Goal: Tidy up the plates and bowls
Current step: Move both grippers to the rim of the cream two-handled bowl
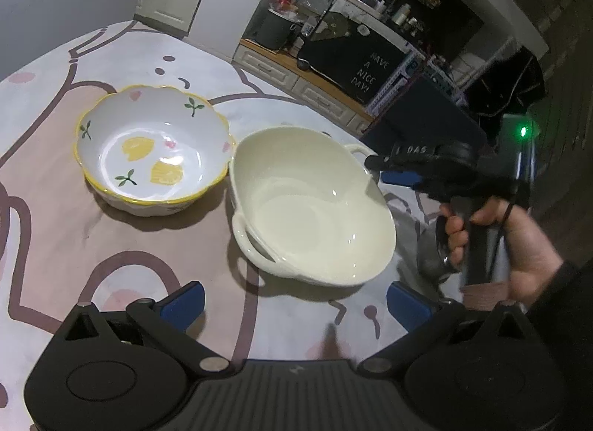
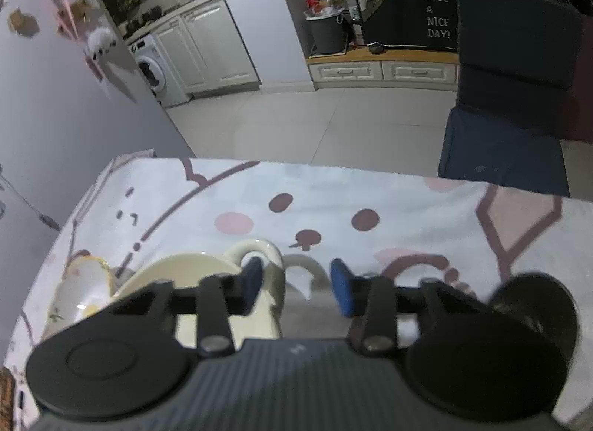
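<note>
Right hand-held gripper (image 2: 296,284) straddles one handle of the single glossy cream two-handled ceramic bowl (image 1: 315,204), jaws apart; left hand-held gripper (image 1: 296,305) gapes empty. One lemon-patterned scalloped bowl (image 1: 155,149) sits beside it on the tabletop (image 1: 55,245).

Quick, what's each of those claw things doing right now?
Left gripper: open, holding nothing.
Right gripper: partly closed at the handle of the cream bowl; cannot tell if it grips.
</note>
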The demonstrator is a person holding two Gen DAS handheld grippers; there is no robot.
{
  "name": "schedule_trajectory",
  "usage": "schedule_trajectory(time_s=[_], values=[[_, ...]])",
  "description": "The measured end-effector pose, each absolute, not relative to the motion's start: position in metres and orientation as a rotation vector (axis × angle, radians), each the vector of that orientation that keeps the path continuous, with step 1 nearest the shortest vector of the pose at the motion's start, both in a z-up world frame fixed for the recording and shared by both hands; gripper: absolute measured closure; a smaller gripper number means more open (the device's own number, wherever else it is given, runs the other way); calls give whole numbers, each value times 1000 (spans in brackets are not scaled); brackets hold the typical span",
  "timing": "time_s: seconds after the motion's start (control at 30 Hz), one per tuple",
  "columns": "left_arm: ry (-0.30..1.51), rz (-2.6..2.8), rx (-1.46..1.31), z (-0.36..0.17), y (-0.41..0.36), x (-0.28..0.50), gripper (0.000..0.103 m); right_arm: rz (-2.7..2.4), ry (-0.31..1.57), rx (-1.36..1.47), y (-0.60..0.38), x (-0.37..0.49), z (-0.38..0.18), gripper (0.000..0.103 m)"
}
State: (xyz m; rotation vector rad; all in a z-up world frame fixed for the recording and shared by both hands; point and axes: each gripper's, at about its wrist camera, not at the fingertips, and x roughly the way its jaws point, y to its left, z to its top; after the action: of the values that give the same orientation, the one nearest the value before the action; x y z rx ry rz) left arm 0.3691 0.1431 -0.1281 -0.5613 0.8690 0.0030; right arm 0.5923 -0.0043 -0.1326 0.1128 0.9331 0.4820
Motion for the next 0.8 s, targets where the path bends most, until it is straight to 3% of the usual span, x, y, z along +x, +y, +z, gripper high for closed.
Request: schedule_trajectory(time_s=[0.13,0.17,0.5,0.8], values=[[848,-1,-620,-132,150,370,0,526,911,99,8,587,-141,91],[844,-4,-636,-134,152,370,0,518,901,74,12,585,-140,92],[820,9,-652,-145,159,380,2,485,929,98,-44,523,-136,88],[782,31,-525,-148,160,395,17,545,1022,230,-93,463,-136,83]])
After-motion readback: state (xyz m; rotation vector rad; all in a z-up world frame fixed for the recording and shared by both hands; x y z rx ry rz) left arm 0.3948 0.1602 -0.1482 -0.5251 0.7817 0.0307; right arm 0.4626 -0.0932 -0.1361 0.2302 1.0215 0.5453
